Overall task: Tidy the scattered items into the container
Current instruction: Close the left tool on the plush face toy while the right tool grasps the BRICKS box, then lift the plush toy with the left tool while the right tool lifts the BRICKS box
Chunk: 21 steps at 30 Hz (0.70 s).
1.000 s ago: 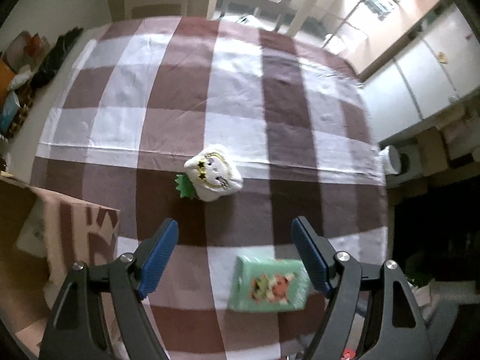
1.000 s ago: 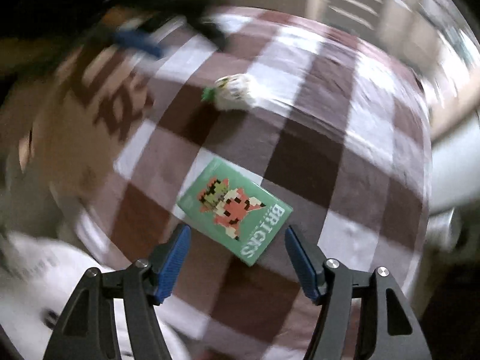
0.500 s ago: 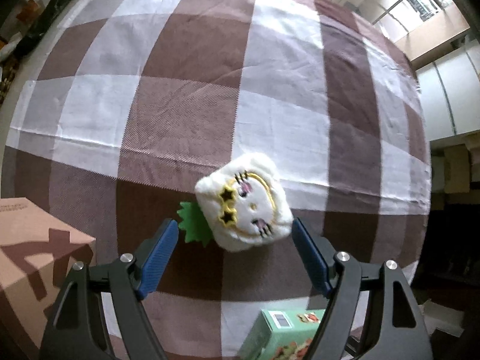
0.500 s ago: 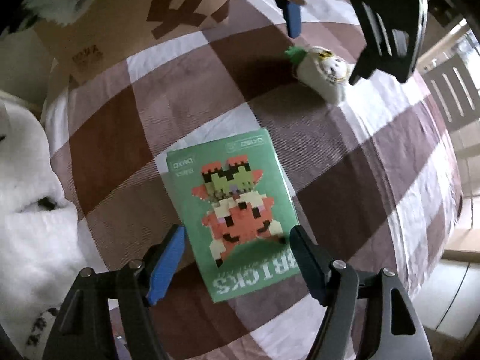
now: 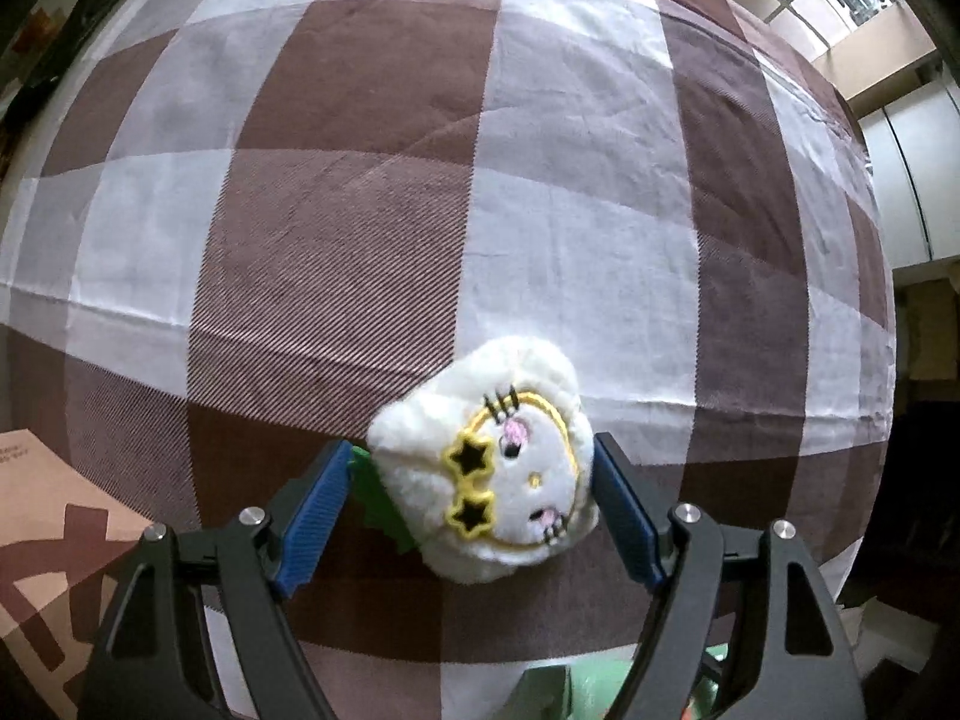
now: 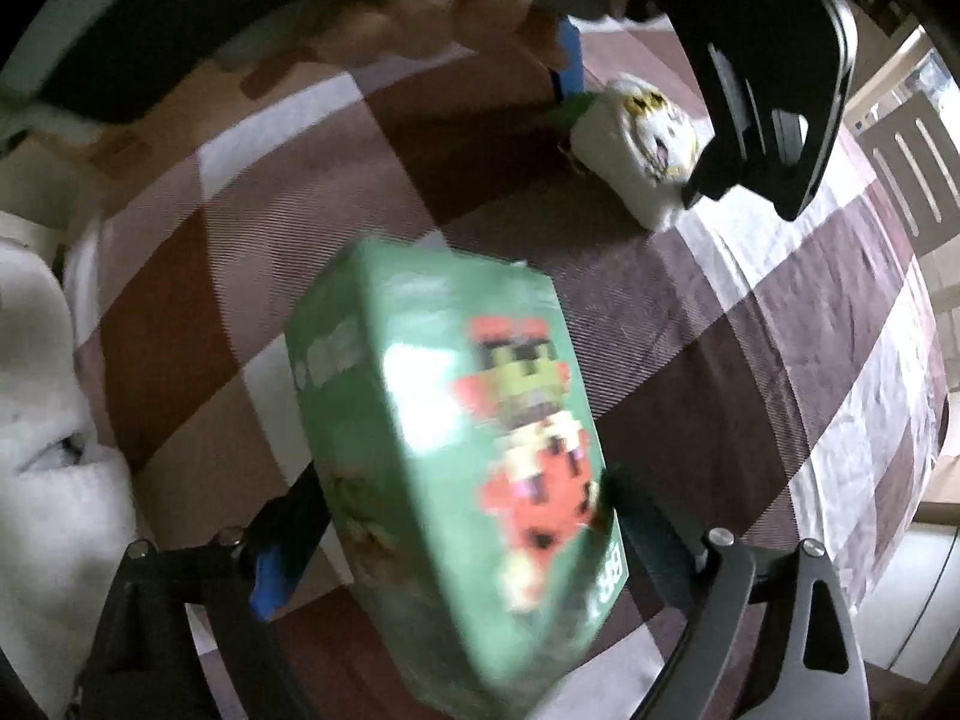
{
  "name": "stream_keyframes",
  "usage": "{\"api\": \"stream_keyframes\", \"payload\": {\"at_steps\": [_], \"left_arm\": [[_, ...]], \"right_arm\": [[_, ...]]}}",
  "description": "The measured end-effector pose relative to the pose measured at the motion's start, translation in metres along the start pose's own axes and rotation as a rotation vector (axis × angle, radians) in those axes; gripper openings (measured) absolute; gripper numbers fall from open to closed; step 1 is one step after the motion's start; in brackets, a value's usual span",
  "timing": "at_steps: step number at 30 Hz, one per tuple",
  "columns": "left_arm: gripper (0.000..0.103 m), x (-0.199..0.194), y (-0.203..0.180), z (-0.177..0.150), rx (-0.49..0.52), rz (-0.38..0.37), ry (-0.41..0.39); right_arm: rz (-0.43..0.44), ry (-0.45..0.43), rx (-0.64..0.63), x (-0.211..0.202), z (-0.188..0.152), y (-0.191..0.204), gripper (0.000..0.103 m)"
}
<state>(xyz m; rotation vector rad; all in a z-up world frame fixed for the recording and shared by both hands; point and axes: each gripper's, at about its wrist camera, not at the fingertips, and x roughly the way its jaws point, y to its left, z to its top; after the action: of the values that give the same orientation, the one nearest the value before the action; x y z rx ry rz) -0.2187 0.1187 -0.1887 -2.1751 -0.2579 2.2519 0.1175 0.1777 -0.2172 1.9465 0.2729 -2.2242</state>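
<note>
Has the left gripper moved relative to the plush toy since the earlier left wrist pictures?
Yes. The left gripper has come down over the checked tablecloth; its fingers now flank the plush toy, which earlier lay beyond them.

The plush toy [image 5: 498, 468] looked fleecy and matt; the checked tablecloth [image 5: 372, 228] was ribbed woven cloth; the green box [image 6: 456, 450] seemed glossy card; the cardboard box [image 5: 54, 528] looked matt.

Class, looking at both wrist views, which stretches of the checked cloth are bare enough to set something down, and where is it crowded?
Free: the wide checked cloth beyond the plush toy, out to the far edge. Crowded: the near side, where the left gripper straddles the toy, the green bricks box sits between the right gripper's jaws, and the cardboard box borders the left.
</note>
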Motion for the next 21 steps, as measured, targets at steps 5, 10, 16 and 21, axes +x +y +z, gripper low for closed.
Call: {"api": "stream_keyframes", "payload": {"at_steps": [5,10,16,21], "left_arm": [[0.079,0.001,-0.005,0.000,0.045,0.029,-0.021],[0.060,-0.003,-0.008,-0.006,0.100,0.037,-0.046],[0.057,-0.015,-0.017,-0.015,0.143,0.000,-0.061],[0.057,-0.036,-0.022,-0.018,0.198,-0.016,-0.091]], "right_arm": [[0.083,-0.001,0.127,0.007,-0.002,-0.021,0.090],[0.117,-0.040,0.267,-0.003,-0.012,-0.039,0.052],[0.070,-0.122,0.349,-0.034,-0.024,-0.040,0.050],[0.062,-0.138,0.366,-0.054,-0.028,-0.030,0.050]]}}
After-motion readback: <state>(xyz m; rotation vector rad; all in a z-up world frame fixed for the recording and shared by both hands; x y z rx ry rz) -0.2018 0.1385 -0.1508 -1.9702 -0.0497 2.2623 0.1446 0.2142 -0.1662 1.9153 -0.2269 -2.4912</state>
